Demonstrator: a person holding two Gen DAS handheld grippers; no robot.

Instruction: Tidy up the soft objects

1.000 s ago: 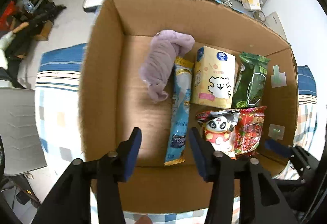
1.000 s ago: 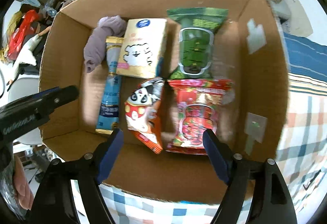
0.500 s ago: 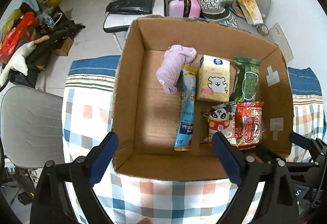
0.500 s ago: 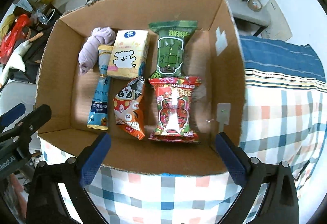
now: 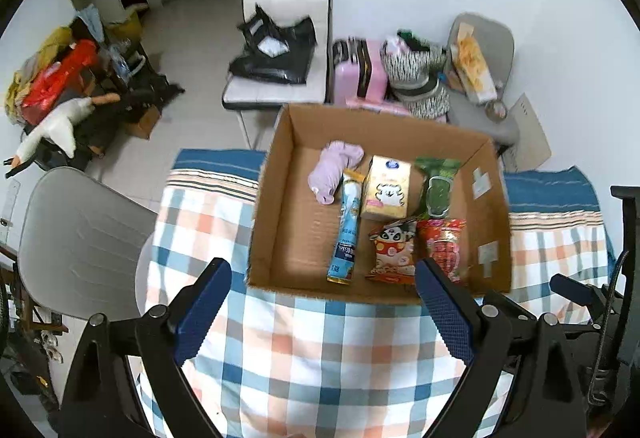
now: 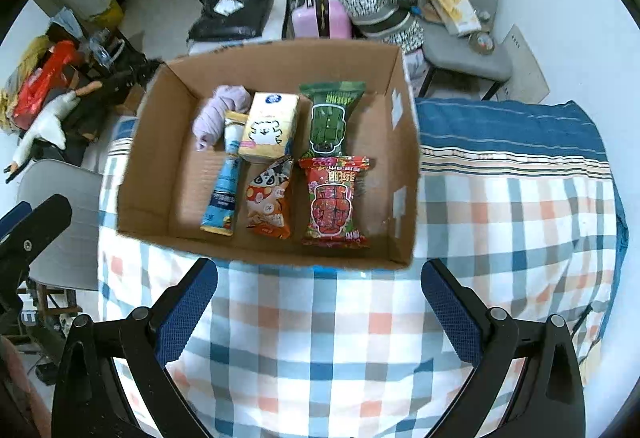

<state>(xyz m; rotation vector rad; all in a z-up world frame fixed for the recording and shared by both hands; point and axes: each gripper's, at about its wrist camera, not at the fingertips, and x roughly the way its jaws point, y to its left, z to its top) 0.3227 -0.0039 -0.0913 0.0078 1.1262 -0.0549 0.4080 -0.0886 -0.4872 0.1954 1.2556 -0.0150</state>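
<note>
An open cardboard box (image 5: 272,206) (image 6: 168,142) stands on a checked tablecloth. Inside lie a rolled lilac cloth (image 5: 334,168) (image 6: 216,114), a long blue sachet (image 5: 347,232) (image 6: 224,190), a yellow tissue pack (image 5: 387,192) (image 6: 270,132), a green snack bag (image 5: 438,192) (image 6: 330,118), a panda snack bag (image 5: 394,252) (image 6: 270,200) and a red snack bag (image 5: 444,250) (image 6: 334,198). My left gripper (image 5: 322,308) hangs open and empty above the cloth in front of the box. My right gripper (image 6: 320,306) is likewise open and empty, near the box's front wall.
The checked tablecloth (image 5: 320,358) (image 6: 500,238) spreads around the box. A grey chair (image 5: 80,238) stands to the left. Behind are a white chair with a black bag (image 5: 280,54), a pink suitcase (image 5: 360,78) and another cluttered grey chair (image 6: 460,18). Clutter lies on the floor at left.
Both grippers have pulled up and back from the box, which now looks smaller and farther off. The left gripper's fingers have spread wider. The box's contents have not moved.
</note>
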